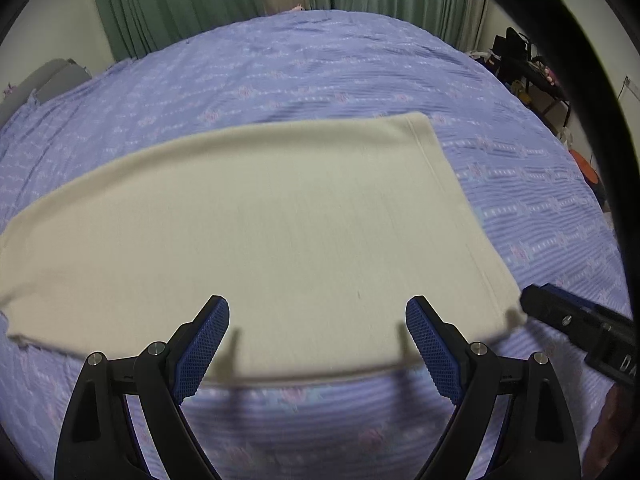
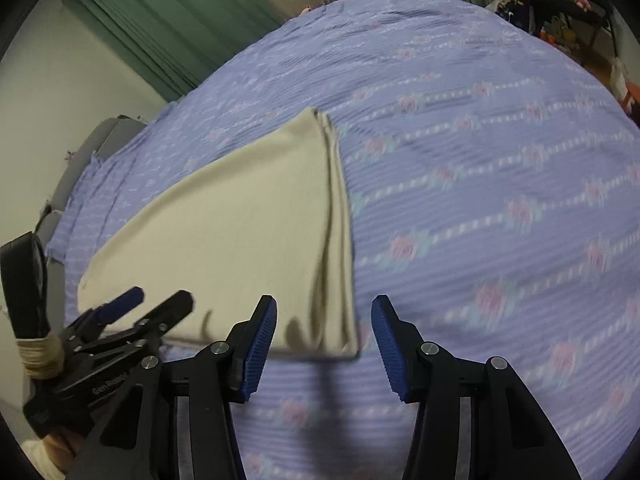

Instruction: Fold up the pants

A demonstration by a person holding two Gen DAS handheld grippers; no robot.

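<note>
The beige pants (image 1: 260, 220) lie folded flat in a broad rectangle on the purple flowered bedspread (image 1: 320, 64). My left gripper (image 1: 317, 308) hovers over their near edge, open wide, with nothing between its blue pads. In the right wrist view the pants (image 2: 240, 232) show their layered right edge. My right gripper (image 2: 325, 304) is open just off the near right corner, holding nothing. The right gripper's tip (image 1: 560, 316) also shows beside that corner in the left wrist view. The left gripper (image 2: 160, 298) appears low on the left in the right wrist view.
The bedspread (image 2: 480, 160) stretches far and to the right of the pants. Green curtains (image 1: 180, 0) hang behind the bed. A grey padded piece (image 1: 48, 80) stands at the far left, and dark clutter (image 1: 520, 60) and an orange object (image 1: 586, 168) sit past the right edge.
</note>
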